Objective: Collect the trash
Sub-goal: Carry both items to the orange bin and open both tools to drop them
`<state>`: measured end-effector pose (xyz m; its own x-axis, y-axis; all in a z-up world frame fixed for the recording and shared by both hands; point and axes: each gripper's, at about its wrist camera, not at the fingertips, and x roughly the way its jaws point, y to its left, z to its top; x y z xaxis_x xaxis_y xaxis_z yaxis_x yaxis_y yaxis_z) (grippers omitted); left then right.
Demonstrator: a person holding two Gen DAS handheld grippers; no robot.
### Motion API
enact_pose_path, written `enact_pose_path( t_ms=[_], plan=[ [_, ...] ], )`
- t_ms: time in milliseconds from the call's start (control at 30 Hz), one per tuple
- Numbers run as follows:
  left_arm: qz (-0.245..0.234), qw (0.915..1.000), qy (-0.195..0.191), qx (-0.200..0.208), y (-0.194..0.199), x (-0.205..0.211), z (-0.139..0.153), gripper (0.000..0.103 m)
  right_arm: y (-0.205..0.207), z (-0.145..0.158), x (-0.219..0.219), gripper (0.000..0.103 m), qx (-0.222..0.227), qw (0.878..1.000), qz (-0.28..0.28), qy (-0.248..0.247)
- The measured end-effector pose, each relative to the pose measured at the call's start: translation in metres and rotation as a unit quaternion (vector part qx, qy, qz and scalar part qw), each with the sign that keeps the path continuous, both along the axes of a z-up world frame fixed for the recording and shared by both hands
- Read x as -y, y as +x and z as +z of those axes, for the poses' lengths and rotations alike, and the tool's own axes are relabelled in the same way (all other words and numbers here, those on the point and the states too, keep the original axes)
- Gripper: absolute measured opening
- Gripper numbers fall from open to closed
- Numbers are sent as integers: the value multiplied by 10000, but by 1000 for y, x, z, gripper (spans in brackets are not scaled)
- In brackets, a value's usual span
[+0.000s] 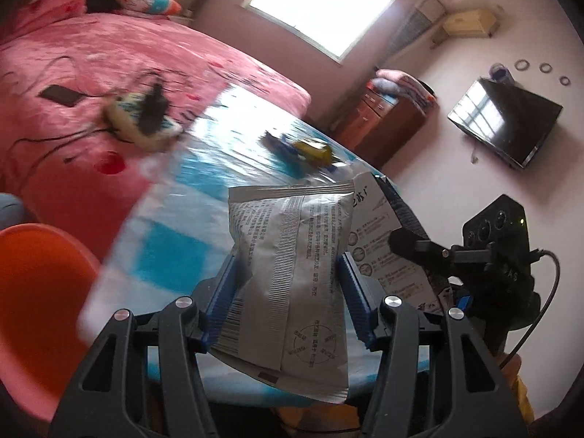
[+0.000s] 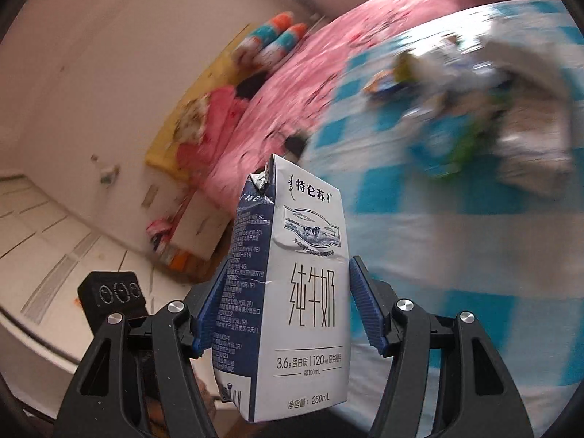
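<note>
My left gripper [image 1: 288, 277] is shut on a silver foil snack bag [image 1: 292, 277] printed with black text, held upright above the blue-and-white checked tablecloth [image 1: 175, 219]. My right gripper [image 2: 288, 284] is shut on a white and dark blue milk carton [image 2: 295, 292], its torn top pointing up. The same milk carton [image 1: 383, 233] and the right gripper's body [image 1: 496, 255] show at the right of the left wrist view. More wrappers [image 2: 456, 109] lie blurred on the tablecloth [image 2: 456, 248] in the right wrist view; a yellow wrapper [image 1: 310, 148] lies further along the cloth.
A pink bed [image 1: 109, 73] with a phone, cables and a small box borders the table. An orange plastic chair [image 1: 33, 310] stands at lower left. A wall television [image 1: 505, 120] and a wooden cabinet [image 1: 379, 120] are at the far side. White tiled floor [image 2: 47, 226] lies left.
</note>
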<state>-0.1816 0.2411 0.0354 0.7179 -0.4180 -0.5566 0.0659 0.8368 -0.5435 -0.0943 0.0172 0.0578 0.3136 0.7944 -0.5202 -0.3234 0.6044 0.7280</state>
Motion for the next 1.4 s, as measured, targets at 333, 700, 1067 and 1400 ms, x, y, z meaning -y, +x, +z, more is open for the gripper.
enact_pose_path(
  t_ms=[333, 700, 1067, 1400],
  plan=[
    [1438, 9887, 212, -371, -55, -103, -30, 57, 2, 1, -131, 64, -116, 9912, 1318, 48],
    [2477, 9641, 101, -957, -85, -163, -77, 74, -10, -27, -217, 83, -268, 9789, 1975, -454],
    [2817, 9577, 513, -268, -103, -170, -79, 89, -2, -15, -171, 91, 425, 9865, 1304, -889],
    [2640, 9601, 675, -622, -91, -153, -78, 90, -6, -4, -125, 92, 1213, 9820, 805, -1203]
  ],
)
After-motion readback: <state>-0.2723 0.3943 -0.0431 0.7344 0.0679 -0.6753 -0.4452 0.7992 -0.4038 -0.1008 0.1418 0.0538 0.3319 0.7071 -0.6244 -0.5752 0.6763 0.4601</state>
